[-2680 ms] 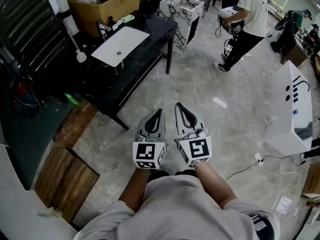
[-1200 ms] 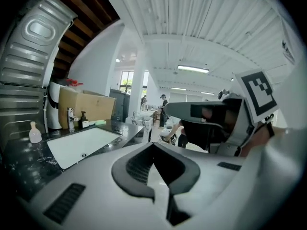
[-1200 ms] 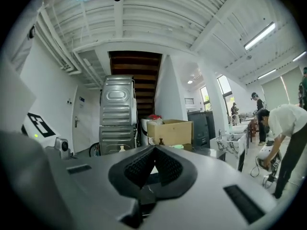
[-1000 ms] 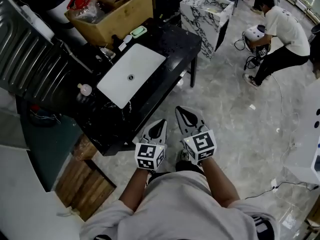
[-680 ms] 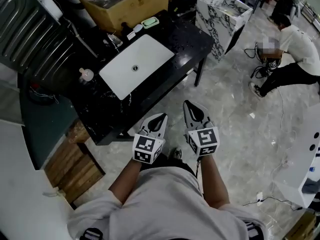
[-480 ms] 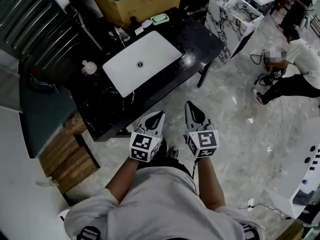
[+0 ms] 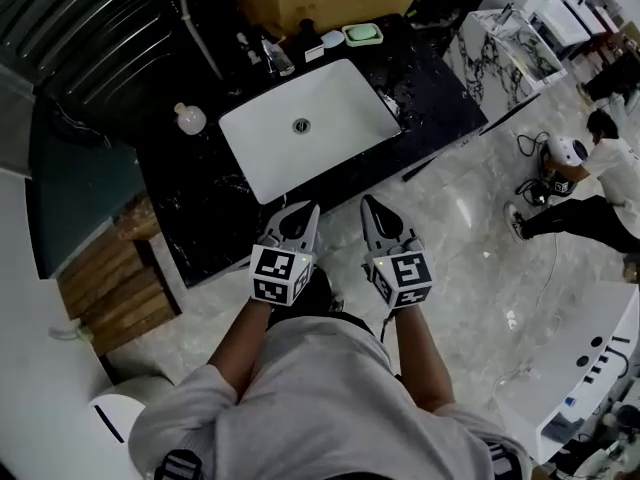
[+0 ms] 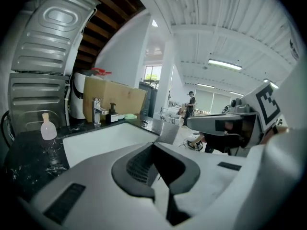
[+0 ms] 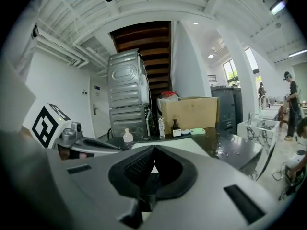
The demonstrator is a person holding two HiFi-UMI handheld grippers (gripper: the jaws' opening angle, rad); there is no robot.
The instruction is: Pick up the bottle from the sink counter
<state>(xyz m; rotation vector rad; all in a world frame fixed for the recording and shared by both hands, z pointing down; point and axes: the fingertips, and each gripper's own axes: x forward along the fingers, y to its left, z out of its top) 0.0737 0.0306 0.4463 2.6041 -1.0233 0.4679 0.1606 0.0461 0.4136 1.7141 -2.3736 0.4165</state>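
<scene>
Left gripper (image 7: 303, 211) and right gripper (image 7: 370, 204), jaws pressed together and empty, hover near the counter (image 7: 200, 213) front edge, well apart from the bottle (image 7: 190, 119).

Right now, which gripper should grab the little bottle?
Left, probably. The bottle stands on the counter left of the sink, on the left gripper's side; the right gripper is farther across. Both are shut and empty.

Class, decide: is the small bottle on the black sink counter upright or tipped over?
Upright. In the left gripper view the bottle stands on its base on the counter, neck and cap pointing straight up.
</scene>
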